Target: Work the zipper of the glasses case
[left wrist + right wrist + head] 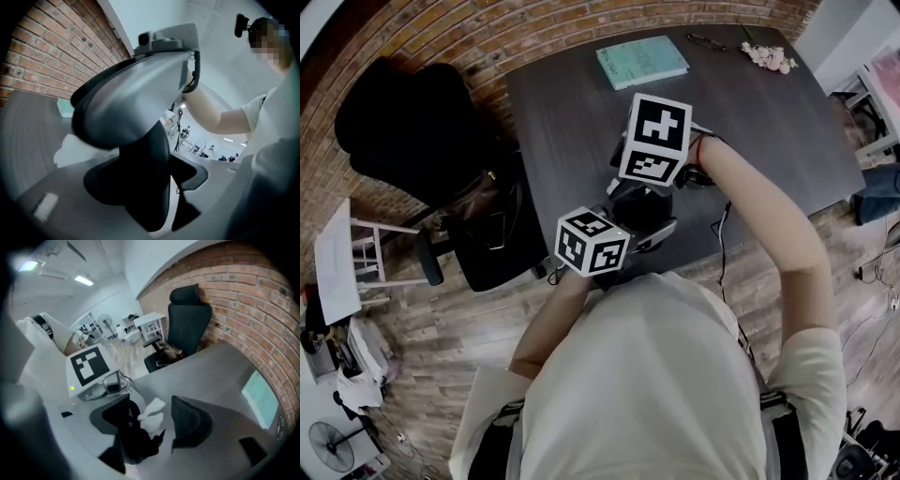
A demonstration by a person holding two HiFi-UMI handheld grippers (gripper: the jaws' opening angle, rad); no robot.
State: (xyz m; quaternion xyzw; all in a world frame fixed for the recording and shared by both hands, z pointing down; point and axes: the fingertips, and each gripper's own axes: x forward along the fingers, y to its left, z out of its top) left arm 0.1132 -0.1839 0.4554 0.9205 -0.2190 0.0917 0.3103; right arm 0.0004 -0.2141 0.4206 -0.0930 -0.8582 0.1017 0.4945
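Over the table's (581, 103) near edge, the left gripper (150, 179) is clamped on the black glasses case (140, 159). The right gripper (152, 422) stands open beside it, with a white cloth (151, 412) showing. The case is judged light, semi-stiff and slippery; take the zipper tab.

Probably an office: brick wall (534, 28), dark desk (572, 112), black swivel chair (187, 324), ceiling strip lights (84, 280)

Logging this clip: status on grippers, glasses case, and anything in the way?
Left gripper shut on glasses case. Right gripper open, jaws apart at the case. White cloth between the right gripper's jaws, possibly in the way.
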